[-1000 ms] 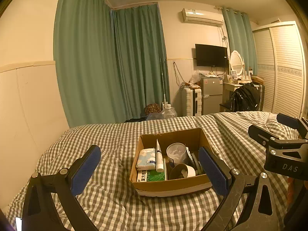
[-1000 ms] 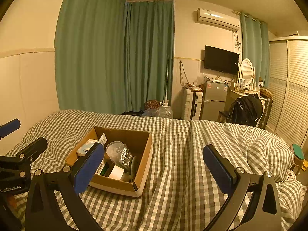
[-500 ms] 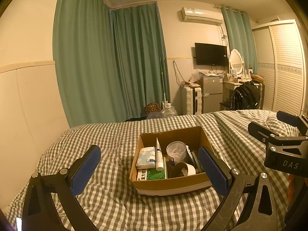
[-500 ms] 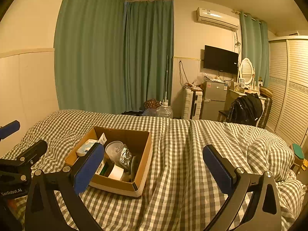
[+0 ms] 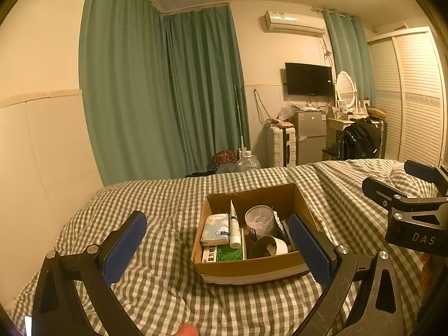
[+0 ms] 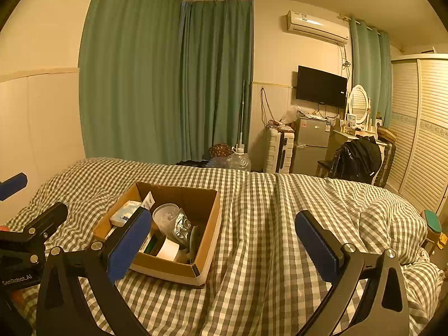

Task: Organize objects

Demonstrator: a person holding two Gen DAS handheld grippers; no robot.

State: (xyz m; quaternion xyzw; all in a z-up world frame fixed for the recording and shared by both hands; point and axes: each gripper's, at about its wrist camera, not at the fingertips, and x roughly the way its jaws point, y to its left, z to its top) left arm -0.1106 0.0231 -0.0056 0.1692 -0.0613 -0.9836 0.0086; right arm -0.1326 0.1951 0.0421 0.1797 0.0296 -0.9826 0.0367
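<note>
- Cardboard box (image 5: 249,268) sits on the checked bed (image 5: 168,201), packed with a tissue pack (image 5: 215,229), tube (image 5: 234,229) and tape roll (image 5: 268,247).
- Left claw (image 5: 217,247) and right claw (image 6: 224,245) both hang released, grasping nothing.
- Best approach, I reckon: come down straight over one item, clear of the walls.
- Left view shows the green packet (image 5: 224,252); the right view hides it but reveals a foil pouch (image 6: 182,225).
</note>
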